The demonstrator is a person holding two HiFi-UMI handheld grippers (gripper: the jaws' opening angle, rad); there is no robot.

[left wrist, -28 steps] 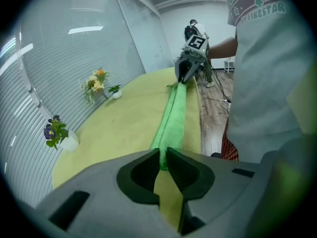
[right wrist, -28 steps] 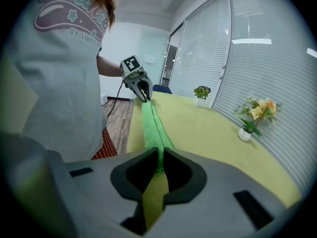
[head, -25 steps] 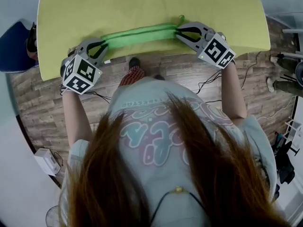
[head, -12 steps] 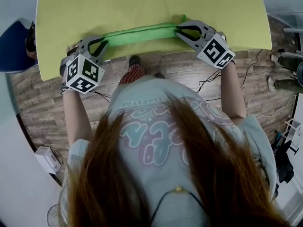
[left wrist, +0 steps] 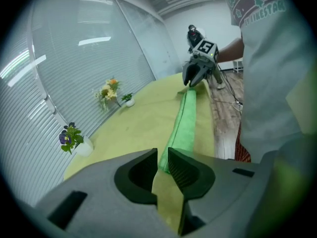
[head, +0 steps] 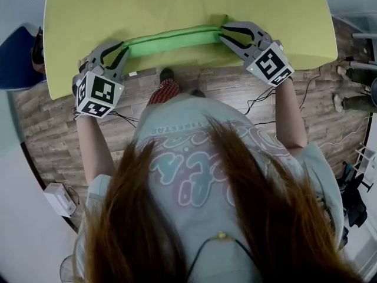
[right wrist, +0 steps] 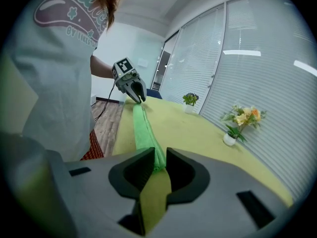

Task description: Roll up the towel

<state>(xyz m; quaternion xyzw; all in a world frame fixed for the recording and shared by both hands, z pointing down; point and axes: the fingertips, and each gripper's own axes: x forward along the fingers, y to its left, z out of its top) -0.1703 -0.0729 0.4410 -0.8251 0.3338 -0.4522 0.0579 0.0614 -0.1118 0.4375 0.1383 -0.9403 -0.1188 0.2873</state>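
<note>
Holding a green towel (head: 171, 39) that lies as a long narrow strip along the near edge of the yellow worktop (head: 177, 5), we have one tool at each end. Our left tool (head: 123, 48) is narrow, pinching the towel's left end. Our right tool (head: 222, 32) is opening its jaws, with the towel's right end between them.

Open table (head: 177, 5) beyond towel (head: 171, 39), flower pots (right wrist: 229, 139) seemingly far off
</note>
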